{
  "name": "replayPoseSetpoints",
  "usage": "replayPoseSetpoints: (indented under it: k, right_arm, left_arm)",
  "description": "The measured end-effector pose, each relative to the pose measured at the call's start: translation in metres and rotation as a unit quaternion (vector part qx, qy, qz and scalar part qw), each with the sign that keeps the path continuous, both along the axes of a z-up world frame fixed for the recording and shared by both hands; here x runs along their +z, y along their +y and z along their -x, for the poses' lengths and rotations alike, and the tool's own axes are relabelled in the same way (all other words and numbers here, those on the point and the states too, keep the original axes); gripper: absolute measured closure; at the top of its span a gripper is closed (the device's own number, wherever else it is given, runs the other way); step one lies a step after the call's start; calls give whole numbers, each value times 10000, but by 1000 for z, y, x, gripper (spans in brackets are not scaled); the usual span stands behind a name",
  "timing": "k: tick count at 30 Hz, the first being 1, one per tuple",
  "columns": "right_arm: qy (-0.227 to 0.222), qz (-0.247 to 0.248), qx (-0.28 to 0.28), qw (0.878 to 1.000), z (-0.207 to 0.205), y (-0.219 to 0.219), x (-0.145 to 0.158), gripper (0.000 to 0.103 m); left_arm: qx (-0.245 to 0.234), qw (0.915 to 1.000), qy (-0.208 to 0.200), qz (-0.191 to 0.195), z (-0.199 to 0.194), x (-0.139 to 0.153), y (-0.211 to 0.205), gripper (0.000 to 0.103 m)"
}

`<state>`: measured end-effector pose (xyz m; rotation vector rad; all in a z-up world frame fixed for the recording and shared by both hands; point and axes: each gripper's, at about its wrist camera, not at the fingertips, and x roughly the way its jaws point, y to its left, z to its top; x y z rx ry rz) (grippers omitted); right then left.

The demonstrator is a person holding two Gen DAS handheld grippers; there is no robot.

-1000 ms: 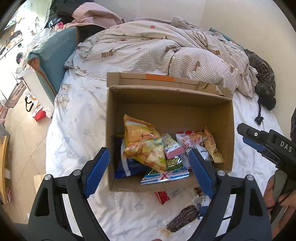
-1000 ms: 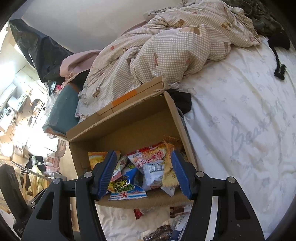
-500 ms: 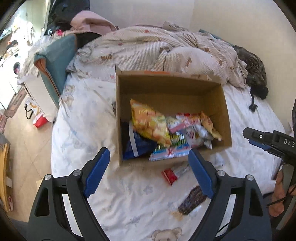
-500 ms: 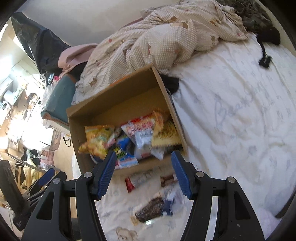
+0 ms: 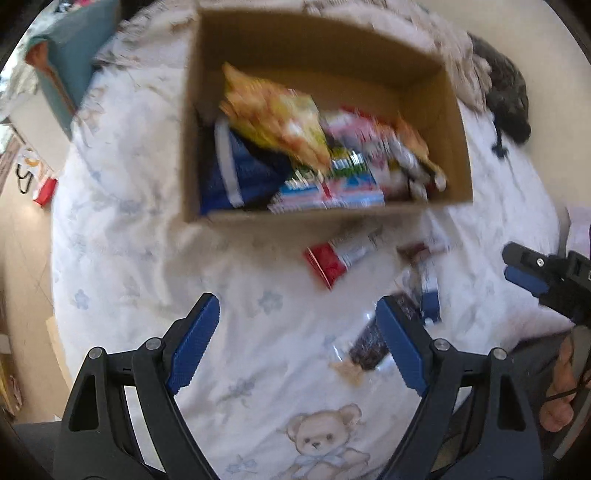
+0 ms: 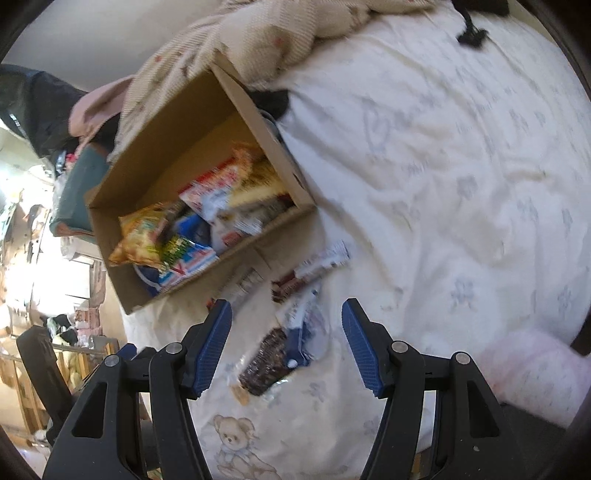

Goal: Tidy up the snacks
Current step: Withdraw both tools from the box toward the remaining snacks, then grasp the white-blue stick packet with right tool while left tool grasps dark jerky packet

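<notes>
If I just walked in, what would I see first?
First, the open brown cardboard box on the white bed sheet, stuffed with bright snack bags, a crinkly yellow-orange one on top. Next, loose packets on the sheet in front of it: a red-and-white packet and a dark speckled clear-wrapped bar. Nearest, the left tool and right tool stand open and empty.

White bear-print bedsheet; rumpled checked duvet; teal cushion.

Black tongs, ribbed blue pads
</notes>
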<state>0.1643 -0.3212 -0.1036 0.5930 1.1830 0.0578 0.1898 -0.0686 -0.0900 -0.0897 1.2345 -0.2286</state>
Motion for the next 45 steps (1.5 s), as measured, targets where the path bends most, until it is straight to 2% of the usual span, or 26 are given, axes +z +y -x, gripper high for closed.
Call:
replayPoseSetpoints:
  k: [7,10,13,19,25,32,34,38,41,45]
  right_arm:
    - [219,706,467,9962,-13,22,-8,38]
    - [148,797,530,9953,-17,27,-9,38]
    - [160,683,374,9968,-17,24,-12,38]
    - [440,450,146,9979,-14,10,-20,38]
    - [877,576,582,9928,-31,28,-44,38]
    - [1180,1104,1004,9817,-48,61,-74,41]
    - [1314,1238,976,9787,-49,61,-84,45]
    - [1315,1206,878,9800,-47,51,-84,84]
    - [1229,1051,834,9833,-39,40,-78,84]
    - [1183,735,698,9878,-19,19,-68,84]
  left_arm:
    - [-52,9999,4,155,4,10,-2,18]
    - [-24,9999,-58,137,9,12,5,18]
    - [-162,9995,-72,-248,13,6,5,18]
    - [-24,9995,276,-158,12,-13,4,18]
    - [-154,9991,129,-373,12,-16,-6,18]
    - [-452,9978,224,-421,12,-27,-16,18]
    - [-554,9973,219,-421,12,-28,-20,18]
    - [-937,9944,257,-425,14,-35,-36,18]
    - [-1490,9868,450,-445,16,-51,-54,18]
    - [-2323,9688,635,-593,22,-70,-87,18]
